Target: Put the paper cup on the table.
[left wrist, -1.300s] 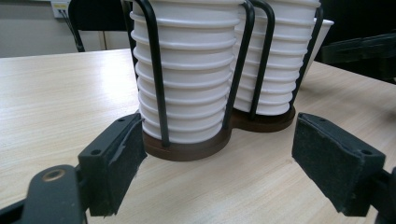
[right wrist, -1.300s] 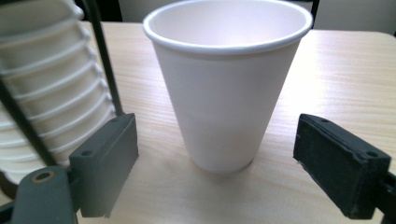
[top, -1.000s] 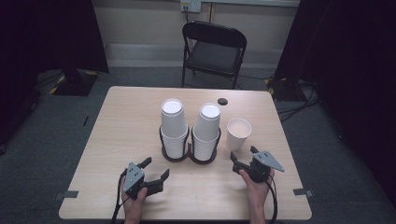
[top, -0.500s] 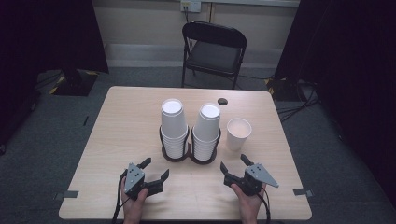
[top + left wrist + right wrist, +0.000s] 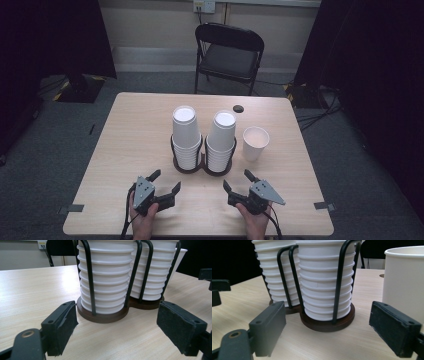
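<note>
White paper cup stacks (image 5: pixel 205 135) sit in black wire holder (image 5: pixel 202 164) on table (image 5: pixel 130 130); left tongs (image 5: pixel 165 182) apart; right tongs (image 5: pixel 239 181) apart, just opening, empty.

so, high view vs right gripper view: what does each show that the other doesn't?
High view: the folding chair, the whole table, the tops of both cup stacks, and both open grippers, left gripper and right gripper. Right gripper view: its own jaws close up, nothing between them, and the ribbed cup rims. Both: the two cup stacks in the black wire holder and the single cup.
</note>
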The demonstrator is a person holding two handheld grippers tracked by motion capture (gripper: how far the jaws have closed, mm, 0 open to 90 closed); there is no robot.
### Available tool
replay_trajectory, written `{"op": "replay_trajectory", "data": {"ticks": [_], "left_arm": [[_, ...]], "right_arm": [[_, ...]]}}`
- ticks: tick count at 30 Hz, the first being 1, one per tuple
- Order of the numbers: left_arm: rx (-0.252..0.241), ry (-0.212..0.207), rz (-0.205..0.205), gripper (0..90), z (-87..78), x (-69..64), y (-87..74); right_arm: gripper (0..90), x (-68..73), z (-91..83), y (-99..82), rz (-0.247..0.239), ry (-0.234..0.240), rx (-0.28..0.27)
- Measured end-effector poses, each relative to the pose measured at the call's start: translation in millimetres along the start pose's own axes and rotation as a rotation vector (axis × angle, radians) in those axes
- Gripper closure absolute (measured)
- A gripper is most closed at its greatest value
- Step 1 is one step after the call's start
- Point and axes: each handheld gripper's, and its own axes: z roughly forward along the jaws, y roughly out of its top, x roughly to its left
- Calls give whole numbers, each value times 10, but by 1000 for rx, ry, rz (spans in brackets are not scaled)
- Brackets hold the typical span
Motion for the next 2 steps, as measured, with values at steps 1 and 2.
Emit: {"op": "replay_trajectory", "data": {"ticks": [1, 2], "left_arm": [[-2, -1, 0, 163, -2, -1, -1], [-5, 1, -1, 164, -5, -2, -3]], "right_arm": [[132, 6, -1, 0, -3, -4, 0], [132, 10, 2, 0, -7, -12, -1]]}}
